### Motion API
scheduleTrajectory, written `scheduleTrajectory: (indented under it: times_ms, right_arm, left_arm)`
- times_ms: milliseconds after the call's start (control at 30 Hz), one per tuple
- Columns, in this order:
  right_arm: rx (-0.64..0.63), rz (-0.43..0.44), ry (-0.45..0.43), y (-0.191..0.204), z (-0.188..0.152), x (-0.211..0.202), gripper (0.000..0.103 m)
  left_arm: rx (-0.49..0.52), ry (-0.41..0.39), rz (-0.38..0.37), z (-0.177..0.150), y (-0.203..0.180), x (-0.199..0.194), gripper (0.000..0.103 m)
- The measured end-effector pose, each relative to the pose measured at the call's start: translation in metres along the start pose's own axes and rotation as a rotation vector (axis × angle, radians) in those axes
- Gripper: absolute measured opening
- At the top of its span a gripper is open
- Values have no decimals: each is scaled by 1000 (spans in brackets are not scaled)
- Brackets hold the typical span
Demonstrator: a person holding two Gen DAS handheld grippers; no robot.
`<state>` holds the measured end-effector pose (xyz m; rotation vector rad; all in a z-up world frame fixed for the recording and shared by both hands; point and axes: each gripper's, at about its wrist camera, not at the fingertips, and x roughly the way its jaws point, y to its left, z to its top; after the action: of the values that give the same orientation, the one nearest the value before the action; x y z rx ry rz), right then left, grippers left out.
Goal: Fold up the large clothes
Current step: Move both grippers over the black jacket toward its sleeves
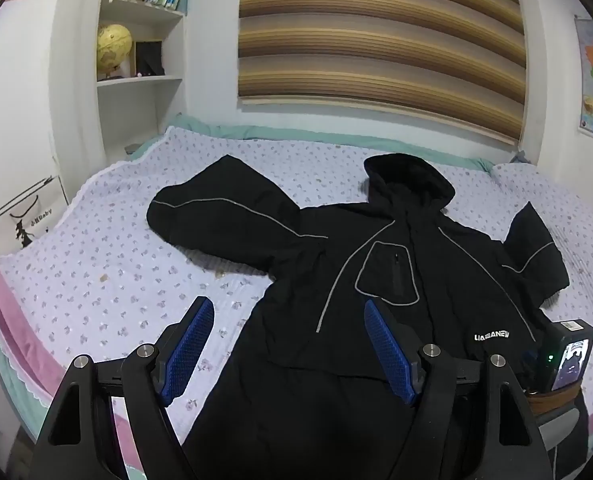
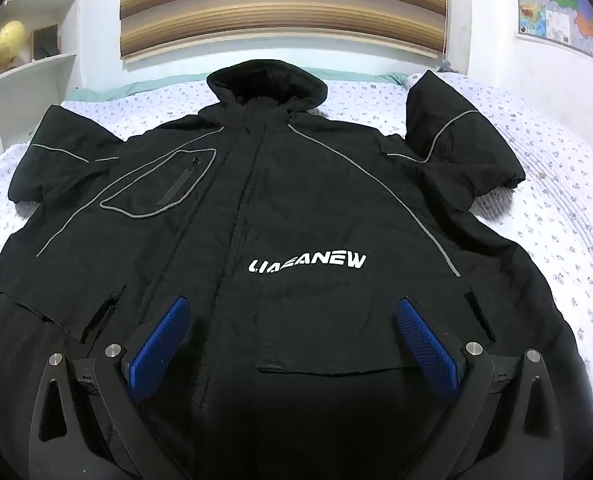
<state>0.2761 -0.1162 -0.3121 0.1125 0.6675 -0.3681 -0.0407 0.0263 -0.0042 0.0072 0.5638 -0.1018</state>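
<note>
- Black hooded jacket lies front-up and spread flat on the bed, hood toward the far wall, both sleeves out to the sides and bent back on themselves.
- Grey piping runs across chest and sleeves; white lettering on the lower front; outlined zip pocket on one chest panel.
- Bed cover: pale lilac quilt with small floral print, scalloped white edge, pink and mint layers showing at the near-left side.
- Left gripper: jaws wide apart, holding nothing, over the jacket's side edge, one blue pad above quilt, the other above fabric.
- Right gripper: jaws wide apart, holding nothing, over the jacket's lower front, straddling the zip line.
- Room: striped brown roller blind on the far wall; white shelves at left with globe and books; map on the right wall.
</note>
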Motion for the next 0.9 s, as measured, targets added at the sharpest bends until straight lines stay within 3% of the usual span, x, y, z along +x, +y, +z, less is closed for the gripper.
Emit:
scheduleTrajectory:
  times_ms: [767, 800, 900]
  right_arm:
    - [-2, 20, 15, 1, 3, -3, 103]
    - [-3, 35, 15, 2, 6, -5, 103]
    - [127, 225, 50, 1, 37, -20, 103]
  left_arm:
    - [14, 17, -14, 4, 13, 11, 79]
    - [21, 10, -13, 7, 16, 11, 79]
    - [34, -25, -3, 22, 36, 13, 79]
